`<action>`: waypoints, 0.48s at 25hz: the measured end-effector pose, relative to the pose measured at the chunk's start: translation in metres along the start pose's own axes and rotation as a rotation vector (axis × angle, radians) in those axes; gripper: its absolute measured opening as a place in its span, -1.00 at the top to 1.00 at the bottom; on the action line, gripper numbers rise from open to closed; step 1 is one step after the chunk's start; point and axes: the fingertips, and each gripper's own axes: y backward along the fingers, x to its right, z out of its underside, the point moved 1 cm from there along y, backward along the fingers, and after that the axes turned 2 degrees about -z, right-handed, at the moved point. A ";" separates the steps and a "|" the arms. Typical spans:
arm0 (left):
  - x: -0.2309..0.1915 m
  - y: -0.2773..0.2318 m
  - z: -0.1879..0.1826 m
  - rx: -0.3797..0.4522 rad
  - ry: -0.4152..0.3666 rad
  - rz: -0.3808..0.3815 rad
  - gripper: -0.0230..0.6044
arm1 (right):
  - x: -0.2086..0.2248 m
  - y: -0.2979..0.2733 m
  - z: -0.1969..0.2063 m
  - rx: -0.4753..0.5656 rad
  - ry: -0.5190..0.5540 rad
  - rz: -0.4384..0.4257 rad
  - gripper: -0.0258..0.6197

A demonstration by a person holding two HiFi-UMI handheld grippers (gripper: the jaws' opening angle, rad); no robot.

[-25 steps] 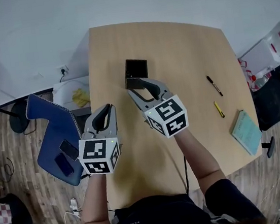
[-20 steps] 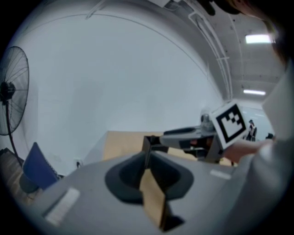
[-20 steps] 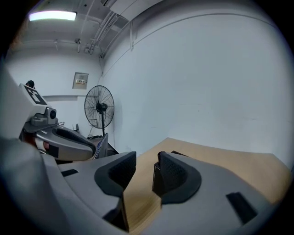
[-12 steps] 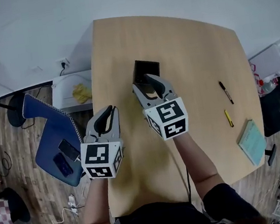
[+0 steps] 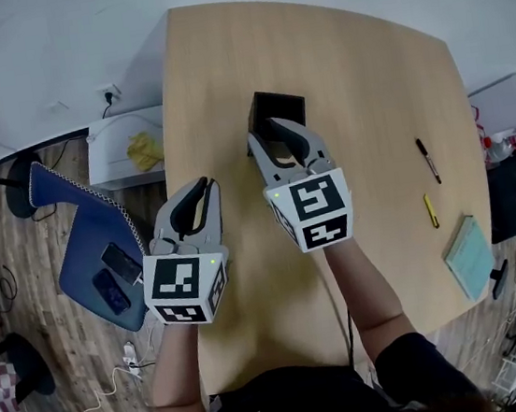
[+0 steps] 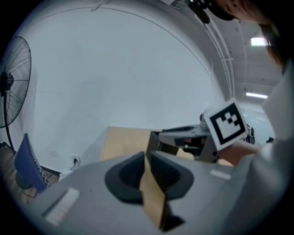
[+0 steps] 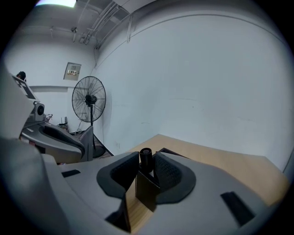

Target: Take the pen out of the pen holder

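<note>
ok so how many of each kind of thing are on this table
pen holder: 1
pens: 3 (black pen in the holder, black pen lying flat, yellow pen)
teal notebook: 1
total: 5

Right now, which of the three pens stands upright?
The pen in the pen holder, between the closing jaws of the right gripper. The loose black pen and the yellow pen lie flat on the table.
</note>
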 end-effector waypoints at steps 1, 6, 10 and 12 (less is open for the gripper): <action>-0.001 0.000 0.001 -0.001 0.002 -0.001 0.83 | 0.000 0.000 0.000 -0.001 0.006 0.005 0.62; -0.005 0.002 0.003 0.002 0.008 -0.014 0.83 | -0.002 0.000 0.002 0.000 0.026 0.017 0.70; -0.008 0.006 -0.002 0.014 0.007 -0.023 0.83 | 0.001 0.002 0.000 0.018 0.025 0.035 0.73; -0.009 0.009 -0.005 0.024 0.011 -0.032 0.84 | 0.004 0.006 -0.004 0.038 0.021 0.046 0.73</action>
